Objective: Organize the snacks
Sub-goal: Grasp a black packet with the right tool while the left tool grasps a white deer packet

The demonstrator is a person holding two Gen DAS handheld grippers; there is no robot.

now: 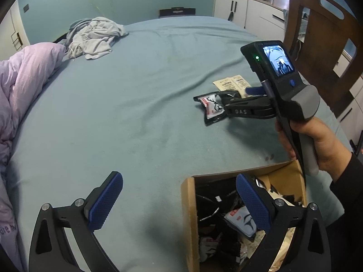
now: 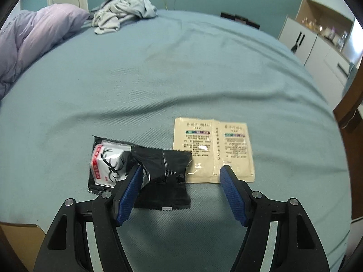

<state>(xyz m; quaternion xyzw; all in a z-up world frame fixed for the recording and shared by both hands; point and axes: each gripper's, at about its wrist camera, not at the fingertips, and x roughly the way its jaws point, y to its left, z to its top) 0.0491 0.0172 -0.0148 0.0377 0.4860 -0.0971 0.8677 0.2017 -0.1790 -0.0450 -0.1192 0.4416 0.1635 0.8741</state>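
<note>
A cardboard box (image 1: 189, 215) at the near right of the bed holds several black and white snack packets (image 1: 240, 221). My left gripper (image 1: 179, 201) hangs open beside and over the box's left rim, with nothing in it. On the blue sheet further out lie a black-and-white antler-print packet (image 2: 109, 163), a plain black packet (image 2: 165, 172) overlapping it, and a beige double sachet (image 2: 213, 149). My right gripper (image 2: 182, 190), held by a hand (image 1: 317, 140), is lowered over them. Its jaws straddle the black packet; the left pad (image 2: 130, 192) touches it and the right pad (image 2: 233, 197) stands clear.
A purple duvet (image 1: 25, 79) is bunched along the left side of the bed. Crumpled grey clothes (image 1: 95, 36) lie at the far end. A wooden chair (image 1: 322, 34) and white cabinets (image 1: 245, 9) stand to the right. A corner of the box (image 2: 20, 233) shows at lower left.
</note>
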